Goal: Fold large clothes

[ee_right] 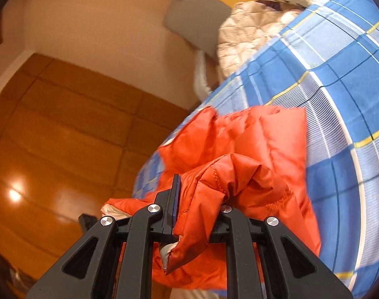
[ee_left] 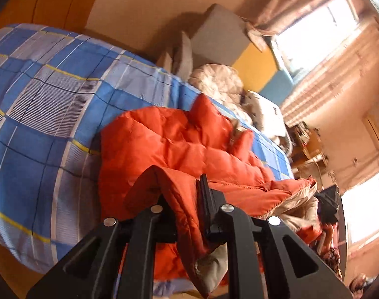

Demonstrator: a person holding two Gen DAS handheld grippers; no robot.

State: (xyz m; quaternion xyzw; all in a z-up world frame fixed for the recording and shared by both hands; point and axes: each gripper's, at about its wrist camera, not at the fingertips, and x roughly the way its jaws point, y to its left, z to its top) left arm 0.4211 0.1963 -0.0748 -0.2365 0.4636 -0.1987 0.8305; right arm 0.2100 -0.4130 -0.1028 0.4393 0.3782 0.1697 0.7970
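An orange quilted jacket (ee_left: 179, 144) with a beige lining lies rumpled on a bed covered in blue checked sheet (ee_left: 44, 114). My left gripper (ee_left: 182, 199) is shut on a folded edge of the jacket; the fabric drapes over its left finger and hides it. In the right wrist view the same orange jacket (ee_right: 259, 137) spreads over the bed's near corner, and my right gripper (ee_right: 201, 199) is shut on a bunched fold of it. The cloth covers the right finger, so only the left one shows.
Beige quilted bedding (ee_left: 219, 82) and grey cushions (ee_left: 216, 37) are piled at the head of the bed. A shiny wooden floor (ee_right: 59, 149) runs beside the blue checked sheet (ee_right: 339, 99). Bright windows (ee_left: 311, 30) and cluttered furniture (ee_left: 311, 144) stand on the far side.
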